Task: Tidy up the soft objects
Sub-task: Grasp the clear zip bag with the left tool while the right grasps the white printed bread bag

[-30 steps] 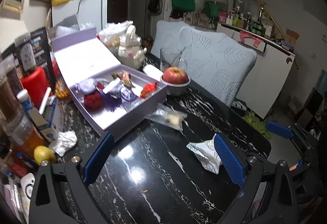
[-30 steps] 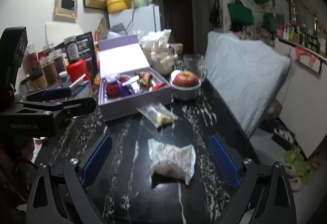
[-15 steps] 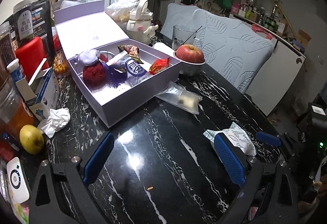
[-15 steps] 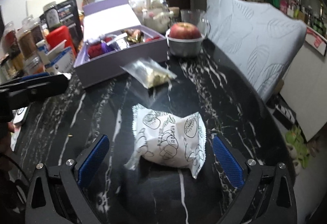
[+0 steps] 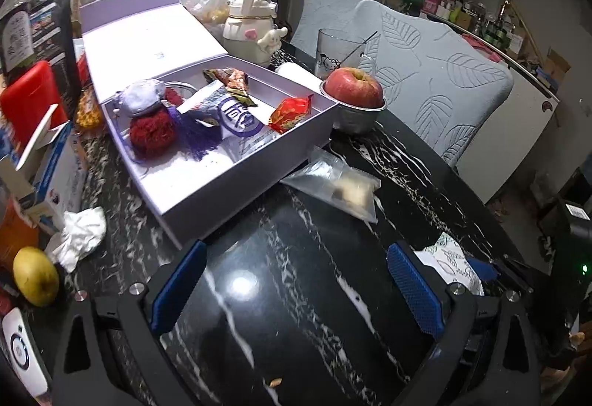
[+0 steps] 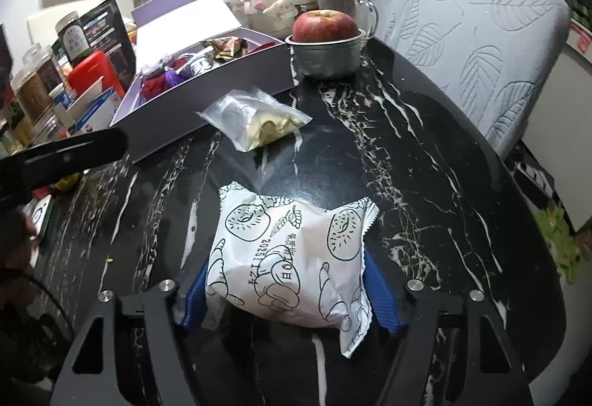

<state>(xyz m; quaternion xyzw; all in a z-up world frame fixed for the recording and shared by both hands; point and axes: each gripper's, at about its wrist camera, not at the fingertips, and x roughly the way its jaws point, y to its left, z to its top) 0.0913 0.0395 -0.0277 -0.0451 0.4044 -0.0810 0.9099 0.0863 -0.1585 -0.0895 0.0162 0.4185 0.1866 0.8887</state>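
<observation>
A cluttered black marble table (image 6: 425, 161) carries an open lilac box (image 5: 236, 180) already holding soft pouches and snack packets, with a clear zip bag (image 6: 255, 124) lying just in front of it. The right gripper (image 6: 288, 291) is closing around the white printed bread packet (image 6: 292, 258), which lies flat on the table between its blue pads. The left gripper (image 5: 296, 289) hangs spread wide over bare marble, gripping nothing. To do this well, squeeze the packet's middle gently, stopping before the wrapper crushes, then lift it level toward the box
</observation>
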